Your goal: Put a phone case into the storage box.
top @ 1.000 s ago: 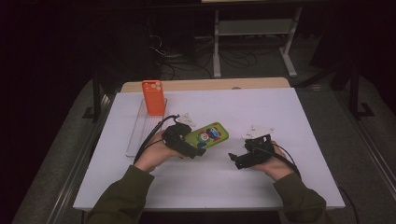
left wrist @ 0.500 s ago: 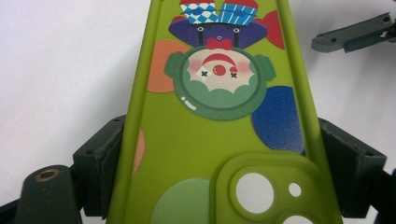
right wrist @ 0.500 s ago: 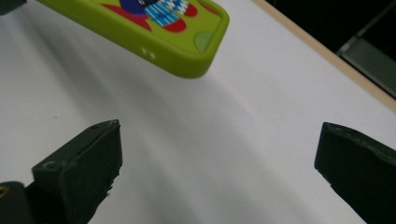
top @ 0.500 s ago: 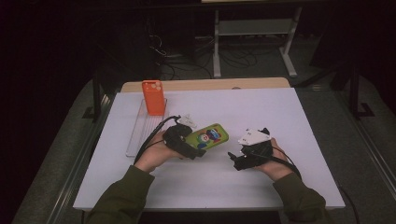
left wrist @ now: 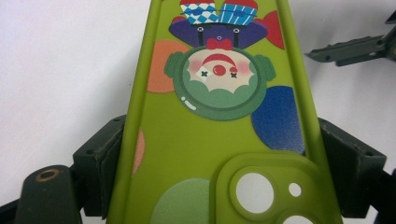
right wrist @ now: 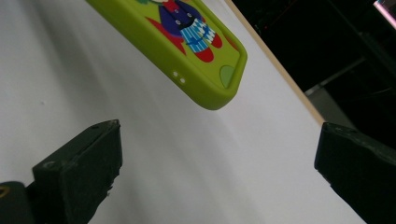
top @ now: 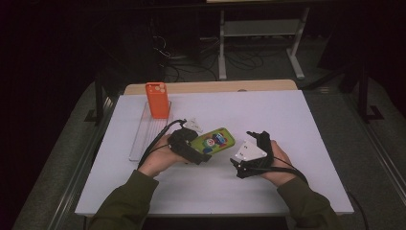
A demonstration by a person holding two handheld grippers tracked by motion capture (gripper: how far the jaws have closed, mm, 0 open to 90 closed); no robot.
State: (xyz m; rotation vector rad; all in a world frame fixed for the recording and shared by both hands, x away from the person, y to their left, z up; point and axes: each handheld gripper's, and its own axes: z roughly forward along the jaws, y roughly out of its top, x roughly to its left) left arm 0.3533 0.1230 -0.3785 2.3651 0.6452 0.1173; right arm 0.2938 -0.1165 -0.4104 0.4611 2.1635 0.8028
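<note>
A green phone case (top: 216, 141) with a cartoon clown print hangs just above the white table (top: 287, 124), tilted. My left gripper (top: 200, 151) is shut on its camera-hole end; in the left gripper view the case (left wrist: 219, 116) runs up between the two black jaws of that gripper (left wrist: 224, 179), which press on its long edges. My right gripper (top: 240, 156) sits to the case's right with its grey plate facing up. The right gripper view has its jaws (right wrist: 219, 172) wide open with nothing between them, and the case's far corner (right wrist: 205, 60) ahead of them.
An orange phone case (top: 158, 99) stands upright at the far end of a clear tray (top: 141, 136) on the table's left. The table's wooden far edge (top: 215, 86) borders a dark floor with cables and a metal stand (top: 258, 33). Sleeved forearms enter from the bottom.
The right hand has rolled so that the grey plate on its gripper now faces up, and it has shifted slightly. The left gripper and the green case have kept still.
</note>
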